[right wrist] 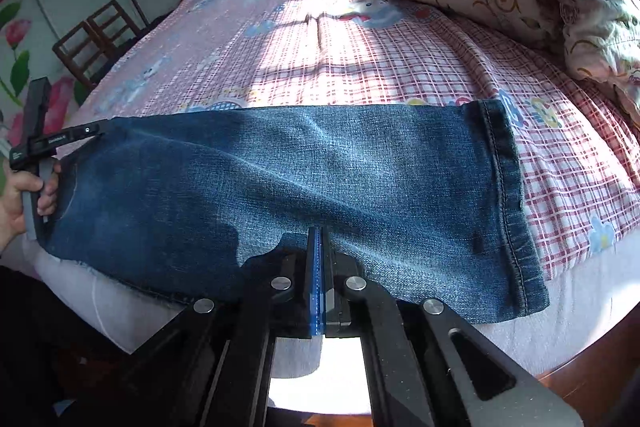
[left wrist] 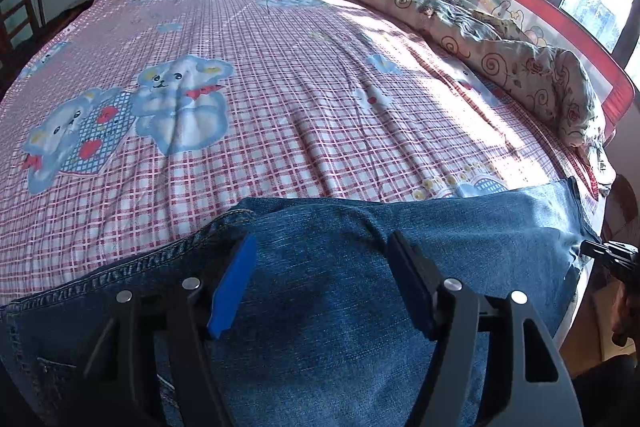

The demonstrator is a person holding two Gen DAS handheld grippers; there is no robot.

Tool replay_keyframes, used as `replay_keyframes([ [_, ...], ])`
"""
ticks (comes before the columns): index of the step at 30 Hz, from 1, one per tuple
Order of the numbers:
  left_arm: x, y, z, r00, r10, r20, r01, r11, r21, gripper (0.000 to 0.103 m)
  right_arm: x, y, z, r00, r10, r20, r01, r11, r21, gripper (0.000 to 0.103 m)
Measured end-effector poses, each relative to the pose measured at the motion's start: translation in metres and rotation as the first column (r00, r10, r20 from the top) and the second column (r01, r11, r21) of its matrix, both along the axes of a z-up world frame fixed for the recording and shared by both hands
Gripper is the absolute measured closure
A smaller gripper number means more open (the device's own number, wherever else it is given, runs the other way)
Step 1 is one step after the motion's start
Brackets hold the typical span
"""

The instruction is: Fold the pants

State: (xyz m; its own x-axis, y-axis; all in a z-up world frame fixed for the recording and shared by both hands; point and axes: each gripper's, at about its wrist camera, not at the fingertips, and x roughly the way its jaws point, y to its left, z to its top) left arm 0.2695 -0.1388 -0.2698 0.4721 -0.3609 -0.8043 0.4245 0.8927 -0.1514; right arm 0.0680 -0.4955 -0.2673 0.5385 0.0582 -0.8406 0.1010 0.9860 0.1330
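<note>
Blue denim jeans (left wrist: pixel 328 291) lie flat along the near edge of the bed; their waist end is under my left gripper and the leg hems (right wrist: pixel 500 187) are at the right in the right wrist view. My left gripper (left wrist: pixel 320 279) is open above the denim, its jaws wide apart with nothing between them. My right gripper (right wrist: pixel 318 267) is shut, its pads pressed together at the near edge of the jeans legs (right wrist: pixel 280 179); whether denim is pinched between them is hidden. The left gripper also shows in the right wrist view (right wrist: pixel 44 147), held in a hand at the far left.
The bed carries a pink checked sheet (left wrist: pixel 280 87) with blue bear prints. A rumpled floral quilt (left wrist: pixel 500 47) lies along the far right side by a red rail (left wrist: pixel 580 39) and window. A wooden chair (right wrist: pixel 96 35) stands left of the bed. The mattress edge (right wrist: pixel 580 327) is close.
</note>
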Motion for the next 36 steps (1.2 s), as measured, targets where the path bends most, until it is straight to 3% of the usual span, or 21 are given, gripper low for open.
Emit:
replay_keyframes([
  [2, -0.007, 0.025, -0.006, 0.999, 0.052, 0.014, -0.053, 0.997, 0.061, 0.029, 0.005, -0.009, -0.022, 0.994, -0.026, -0.105, 0.018, 0.997, -0.076, 0.103],
  [4, -0.012, 0.058, -0.013, 0.991, 0.123, 0.043, -0.128, 0.984, 0.125, 0.031, 0.003, -0.023, -0.02, 0.994, -0.057, -0.093, 0.059, 0.998, 0.012, 0.103],
  [7, -0.03, 0.116, 0.003, 0.975, 0.203, 0.086, -0.207, 0.977, 0.044, 0.029, 0.008, 0.001, 0.009, 0.999, -0.022, -0.033, 0.022, 0.999, -0.026, 0.103],
  [10, -0.054, 0.153, 0.012, 0.965, 0.237, 0.116, -0.241, 0.97, 0.027, 0.027, 0.032, 0.052, 0.031, 0.997, 0.071, 0.019, -0.071, 0.997, -0.029, 0.103],
  [15, -0.072, 0.184, -0.005, 0.959, 0.266, 0.095, -0.274, 0.958, 0.085, 0.025, 0.072, 0.112, 0.013, 0.982, 0.186, -0.038, -0.187, 0.982, -0.02, 0.103],
  [17, -0.074, 0.198, -0.013, 0.953, 0.296, 0.072, -0.301, 0.95, 0.087, 0.022, 0.074, 0.103, -0.02, 0.984, 0.118, -0.136, -0.125, 0.991, -0.045, 0.103],
  [18, -0.072, 0.205, -0.022, 0.95, 0.309, 0.037, -0.311, 0.944, 0.109, 0.019, 0.07, 0.099, -0.03, 0.986, 0.11, -0.129, -0.114, 0.993, -0.017, 0.103],
  [19, -0.07, 0.21, -0.028, 0.949, 0.314, 0.014, -0.313, 0.942, 0.119, 0.019, 0.063, 0.097, -0.026, 0.99, 0.107, -0.095, -0.108, 0.994, -0.004, 0.103],
  [21, -0.075, 0.213, -0.024, 0.951, 0.303, 0.052, -0.307, 0.945, 0.11, 0.02, 0.055, 0.093, -0.011, 0.991, 0.107, -0.074, -0.106, 0.994, 0.023, 0.103],
  [24, -0.088, 0.217, -0.007, 0.953, 0.286, 0.104, -0.294, 0.954, 0.065, 0.019, 0.028, 0.069, 0.018, 0.997, 0.022, 0.071, -0.021, 1.0, -0.022, 0.103],
  [25, -0.092, 0.218, -0.003, 0.955, 0.276, 0.107, -0.281, 0.959, 0.043, 0.019, 0.022, 0.05, 0.02, 0.996, -0.05, 0.079, 0.05, 0.999, -0.007, 0.103],
  [28, -0.098, 0.217, -0.005, 0.964, 0.254, 0.08, -0.258, 0.965, 0.044, 0.018, 0.015, -0.003, -0.005, 0.981, -0.183, -0.07, 0.182, 0.983, -0.021, 0.103],
  [32, -0.107, 0.215, -0.004, 0.969, 0.243, 0.05, -0.244, 0.97, 0.014, 0.018, -0.02, -0.059, 0.017, 0.955, -0.295, 0.017, 0.29, 0.948, 0.128, 0.103],
  [34, -0.11, 0.213, 0.0, 0.974, 0.227, 0.023, -0.226, 0.974, -0.03, 0.018, -0.04, -0.084, 0.034, 0.928, -0.364, 0.081, 0.339, 0.913, 0.227, 0.076],
  [35, -0.111, 0.212, 0.003, 0.976, 0.219, 0.008, -0.218, 0.974, -0.063, 0.017, -0.049, -0.093, 0.039, 0.915, -0.39, 0.104, 0.35, 0.896, 0.274, 0.038],
  [36, -0.11, 0.211, 0.005, 0.973, 0.229, -0.001, -0.229, 0.971, -0.073, 0.013, -0.054, -0.1, 0.044, 0.902, -0.413, 0.123, 0.364, 0.883, 0.298, 0.021],
])
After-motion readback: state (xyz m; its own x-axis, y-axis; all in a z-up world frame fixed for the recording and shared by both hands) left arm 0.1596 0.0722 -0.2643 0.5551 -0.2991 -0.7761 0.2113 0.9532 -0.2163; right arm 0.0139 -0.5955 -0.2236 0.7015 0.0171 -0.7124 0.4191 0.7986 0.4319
